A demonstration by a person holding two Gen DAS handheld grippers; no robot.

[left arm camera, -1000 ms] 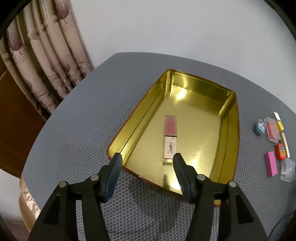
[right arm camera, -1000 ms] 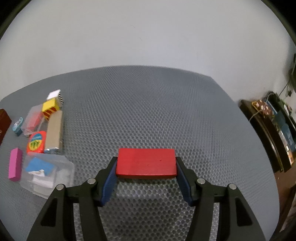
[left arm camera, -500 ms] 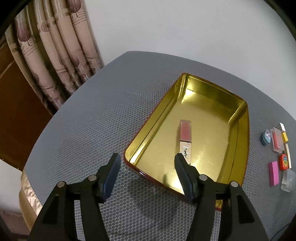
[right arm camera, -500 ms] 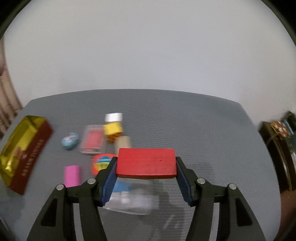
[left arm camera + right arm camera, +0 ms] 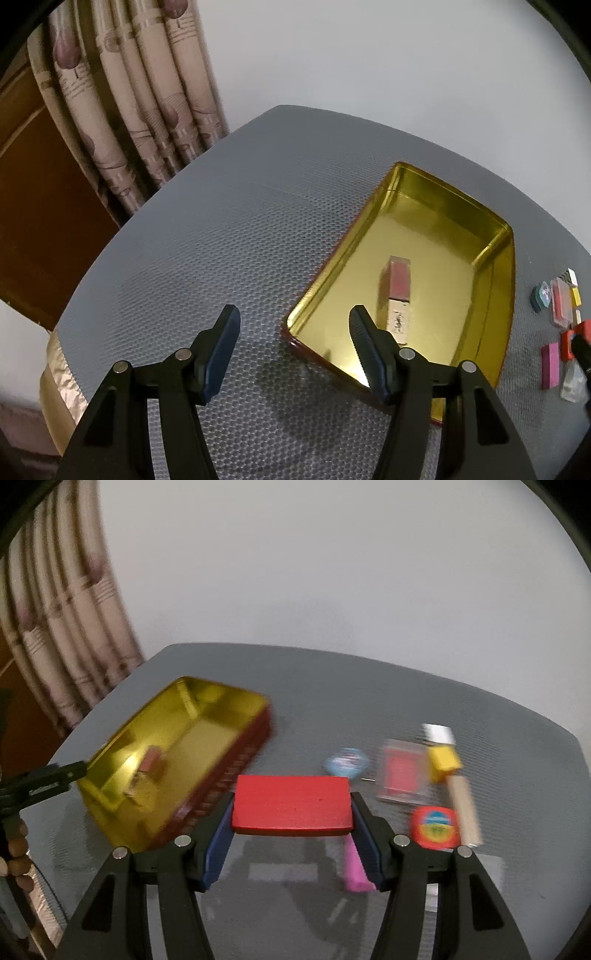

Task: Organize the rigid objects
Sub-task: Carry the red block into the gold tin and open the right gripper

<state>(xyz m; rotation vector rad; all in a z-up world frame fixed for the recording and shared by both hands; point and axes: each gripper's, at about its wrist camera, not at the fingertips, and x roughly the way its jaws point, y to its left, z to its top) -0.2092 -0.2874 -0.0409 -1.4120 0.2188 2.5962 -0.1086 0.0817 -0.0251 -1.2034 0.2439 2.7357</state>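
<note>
A gold tin tray with red outer walls (image 5: 498, 266) (image 5: 236, 764) sits on the grey table. A pink and cream lipstick box (image 5: 398, 299) lies inside it. My left gripper (image 5: 291, 332) is open and empty, above the table at the tray's near left corner. My right gripper (image 5: 291, 816) is shut on a red block (image 5: 291, 805), held above the table just right of the tray. A cluster of small items lies right of the tray: a blue oval (image 5: 347, 762), a clear case with a red insert (image 5: 400, 775), a yellow block (image 5: 443, 762), a pink bar (image 5: 354, 867).
A red round-cornered tin (image 5: 436, 827) and a beige stick (image 5: 465, 812) lie in the cluster. Patterned curtains (image 5: 140, 110) and a brown door hang beyond the table's left edge. The left gripper shows at the left of the right wrist view (image 5: 40, 782).
My right gripper has swung left with the red block, bringing the tray into its view. My left gripper has pulled back and to the left, away from the tray.
</note>
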